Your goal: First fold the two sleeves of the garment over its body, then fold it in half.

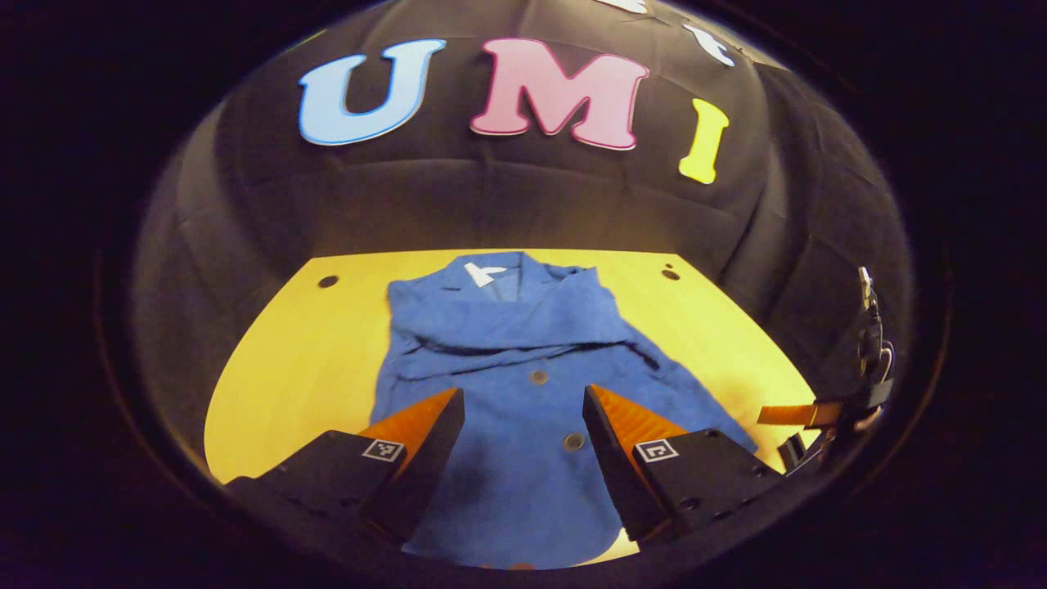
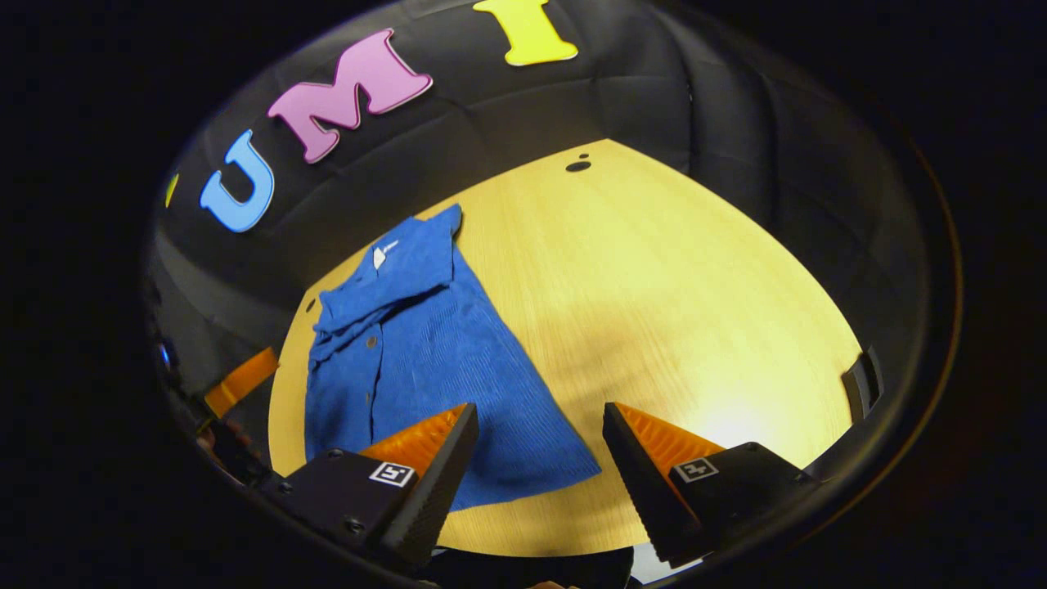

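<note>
A blue buttoned garment lies flat on the yellow wooden table, collar toward the far edge, with both sleeves folded across its chest. My left gripper hovers open above the garment's lower front, nothing between its fingers. In the right gripper view the garment lies on the left part of the table. My right gripper is open over the garment's near right hem corner and the bare wood beside it. The other gripper shows at the far left edge of that view.
The black cloth wall rises behind the table's far edge. Small dark holes mark the table's far corners. The right gripper and its holder stand at the right edge of the left gripper view. Bare wood lies right of the garment.
</note>
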`<state>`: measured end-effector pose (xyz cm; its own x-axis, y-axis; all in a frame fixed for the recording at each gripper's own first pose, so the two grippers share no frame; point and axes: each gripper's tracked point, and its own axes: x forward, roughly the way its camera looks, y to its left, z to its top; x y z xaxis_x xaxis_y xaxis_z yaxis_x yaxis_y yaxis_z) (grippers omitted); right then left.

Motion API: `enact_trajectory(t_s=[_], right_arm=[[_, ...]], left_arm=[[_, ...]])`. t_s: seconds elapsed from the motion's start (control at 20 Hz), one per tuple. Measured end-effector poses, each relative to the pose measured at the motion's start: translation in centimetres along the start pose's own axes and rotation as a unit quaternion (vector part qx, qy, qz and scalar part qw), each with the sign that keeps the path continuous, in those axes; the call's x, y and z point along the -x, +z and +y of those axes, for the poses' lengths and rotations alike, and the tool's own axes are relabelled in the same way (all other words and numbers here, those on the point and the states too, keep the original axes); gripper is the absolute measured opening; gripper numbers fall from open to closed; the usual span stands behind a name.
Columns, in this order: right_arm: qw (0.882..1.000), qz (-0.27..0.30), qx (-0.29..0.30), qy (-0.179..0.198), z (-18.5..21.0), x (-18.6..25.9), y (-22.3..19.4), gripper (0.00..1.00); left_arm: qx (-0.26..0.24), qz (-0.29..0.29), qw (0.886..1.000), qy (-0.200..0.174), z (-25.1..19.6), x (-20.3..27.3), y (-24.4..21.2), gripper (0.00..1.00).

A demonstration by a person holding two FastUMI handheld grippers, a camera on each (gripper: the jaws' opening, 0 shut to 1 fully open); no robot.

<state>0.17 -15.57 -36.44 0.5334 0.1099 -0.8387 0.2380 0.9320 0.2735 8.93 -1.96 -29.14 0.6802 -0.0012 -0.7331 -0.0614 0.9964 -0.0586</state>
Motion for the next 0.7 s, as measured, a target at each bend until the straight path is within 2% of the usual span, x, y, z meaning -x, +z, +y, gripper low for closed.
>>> enact_trajectory(t_s=[0.15, 0.3, 0.4, 0.45, 0.6, 0.7], right_arm=[[0.999, 0.030, 0.025, -0.003, 0.2, -1.2, -1.7, 0.98], [0.996, 0.080, 0.042, -0.023, -0.2, -2.0, -3.8, 0.98], [0.994, 0.089, 0.051, -0.035, -0.3, -2.1, -3.9, 0.99], [0.993, 0.097, 0.055, -0.037, -0.4, -2.1, -4.3, 0.99], [0.988, 0.122, 0.081, -0.055, -1.5, -2.6, -5.6, 0.99], [0.988, 0.113, 0.087, -0.063, -1.6, -2.7, -5.5, 0.99]], left_arm=[[0.058, 0.075, 0.994, 0.049, 4.8, 2.7, -8.7, 0.85], [0.126, 0.129, 0.977, 0.110, 8.3, 3.2, -13.3, 0.85], [0.190, 0.137, 0.966, 0.107, 7.7, 2.8, -13.7, 0.83], [0.201, 0.140, 0.965, 0.098, 7.2, 2.5, -13.6, 0.83], [0.153, 0.171, 0.969, 0.092, 6.0, 0.7, -14.8, 0.83], [0.137, 0.191, 0.966, 0.112, 6.0, -0.1, -15.5, 0.83]])
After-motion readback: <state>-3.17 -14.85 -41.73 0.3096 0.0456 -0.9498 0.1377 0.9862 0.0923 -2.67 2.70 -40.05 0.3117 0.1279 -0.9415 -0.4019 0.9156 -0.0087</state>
